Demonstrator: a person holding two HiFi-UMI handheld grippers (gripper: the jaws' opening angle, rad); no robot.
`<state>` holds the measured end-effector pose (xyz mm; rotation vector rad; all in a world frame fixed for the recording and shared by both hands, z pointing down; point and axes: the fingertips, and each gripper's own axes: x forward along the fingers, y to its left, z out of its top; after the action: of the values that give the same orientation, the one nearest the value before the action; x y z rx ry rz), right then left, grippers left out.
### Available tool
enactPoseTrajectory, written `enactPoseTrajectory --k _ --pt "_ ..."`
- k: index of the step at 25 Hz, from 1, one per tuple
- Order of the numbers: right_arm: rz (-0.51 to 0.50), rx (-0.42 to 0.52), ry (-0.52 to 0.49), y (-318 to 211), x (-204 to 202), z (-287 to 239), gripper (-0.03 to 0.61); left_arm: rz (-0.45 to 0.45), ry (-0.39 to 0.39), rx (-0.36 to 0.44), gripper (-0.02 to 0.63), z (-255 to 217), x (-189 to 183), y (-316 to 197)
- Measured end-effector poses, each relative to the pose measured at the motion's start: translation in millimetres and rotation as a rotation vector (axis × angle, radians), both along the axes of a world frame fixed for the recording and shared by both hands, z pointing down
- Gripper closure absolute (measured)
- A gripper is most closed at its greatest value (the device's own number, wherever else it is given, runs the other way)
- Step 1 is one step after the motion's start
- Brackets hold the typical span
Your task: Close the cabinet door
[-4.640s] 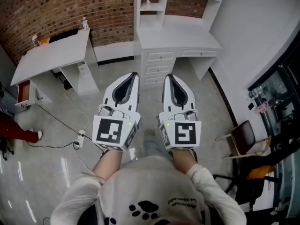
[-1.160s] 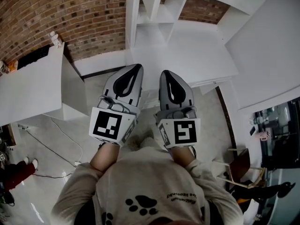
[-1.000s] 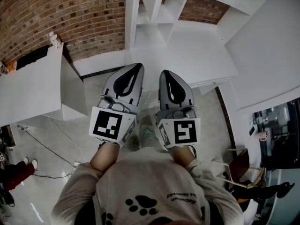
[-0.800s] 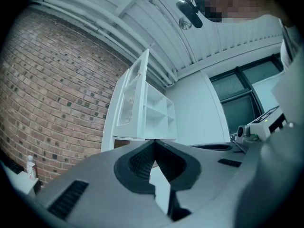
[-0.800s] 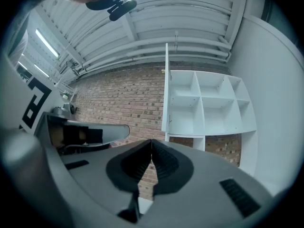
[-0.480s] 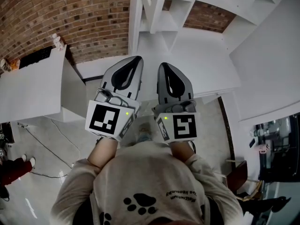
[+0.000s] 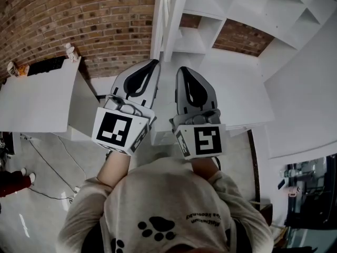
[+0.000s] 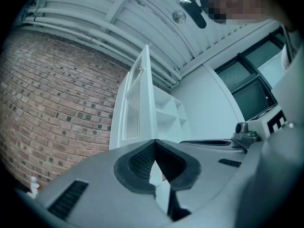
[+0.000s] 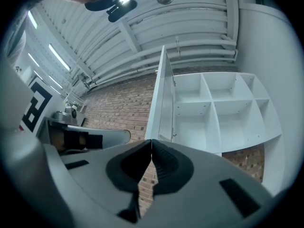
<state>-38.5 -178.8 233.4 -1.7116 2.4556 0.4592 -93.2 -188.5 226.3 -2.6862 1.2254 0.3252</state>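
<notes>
Brick wall (image 7: 79,20) behind, the open cabinet door (image 7: 163,15) stands at twelve o'clock; left gripper (image 7: 152,63) and right gripper (image 7: 182,70), both clenched empty, point toward it.

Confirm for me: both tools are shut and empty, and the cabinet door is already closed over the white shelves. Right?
Not quite. The door is open, standing edge-on out from the shelves, as the right gripper view shows. The rest holds: the left tool and right tool are shut and empty.
</notes>
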Motion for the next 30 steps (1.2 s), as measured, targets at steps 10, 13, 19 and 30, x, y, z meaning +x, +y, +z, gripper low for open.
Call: enactPoseTrajectory --k 10,13,19,30 --pt "-0.114 0.096 0.028 -12.0 5.8 -41.2 0.568 -0.039 -0.016 0.068 0.604 -31.3 3.7 -12.9" --pt "-0.139 0.123 0.048 -11.4 4.4 -50.7 0.568 -0.044 -0.001 0.085 0.604 -39.2 -0.9 -11.0" --pt "-0.175 0.132 0.057 -16.1 0.4 -76.3 0.568 -0.040 -0.013 0.130 0.604 -62.7 -5.5 -8.3" --pt "-0.178 0.158 0.071 -17.5 -8.4 -132.7 0.566 0.009 -0.037 0.199 0.604 -111.1 -0.7 -10.2"
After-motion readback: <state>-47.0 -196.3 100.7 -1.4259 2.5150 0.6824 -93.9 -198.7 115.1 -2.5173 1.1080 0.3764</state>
